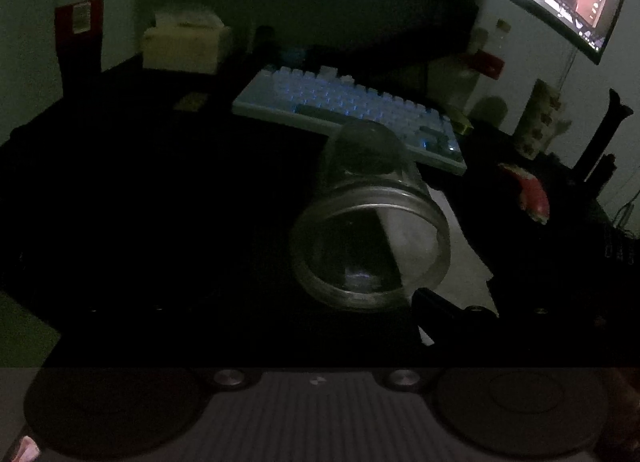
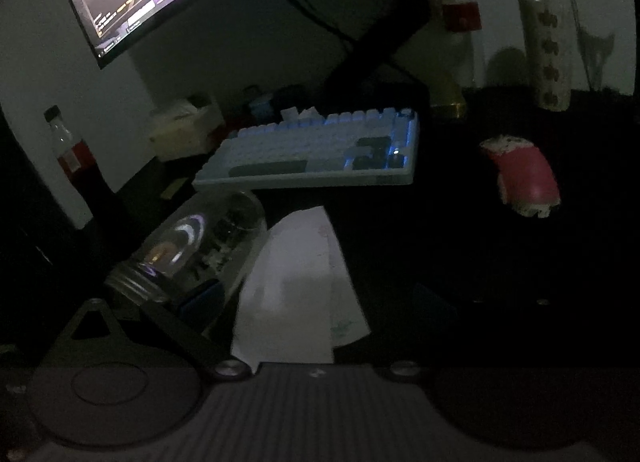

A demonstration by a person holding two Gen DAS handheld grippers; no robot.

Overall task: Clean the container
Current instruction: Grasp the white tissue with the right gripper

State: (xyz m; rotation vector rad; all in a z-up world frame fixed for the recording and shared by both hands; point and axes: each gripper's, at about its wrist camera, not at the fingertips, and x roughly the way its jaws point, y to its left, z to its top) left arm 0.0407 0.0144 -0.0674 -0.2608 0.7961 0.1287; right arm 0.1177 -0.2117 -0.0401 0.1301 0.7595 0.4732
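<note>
Your dim desk hides most detail; both grippers' fingers are lost in darkness, so their state is unclear. The glass jar (image 1: pixel 370 222) lies tilted before the keyboard (image 1: pixel 352 110), its mouth toward your left gripper (image 1: pixel 440 306); white paper (image 2: pixel 296 286) sits beside it.

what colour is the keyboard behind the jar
Pale blue-white with blue backlight, best in the right wrist view.
</note>
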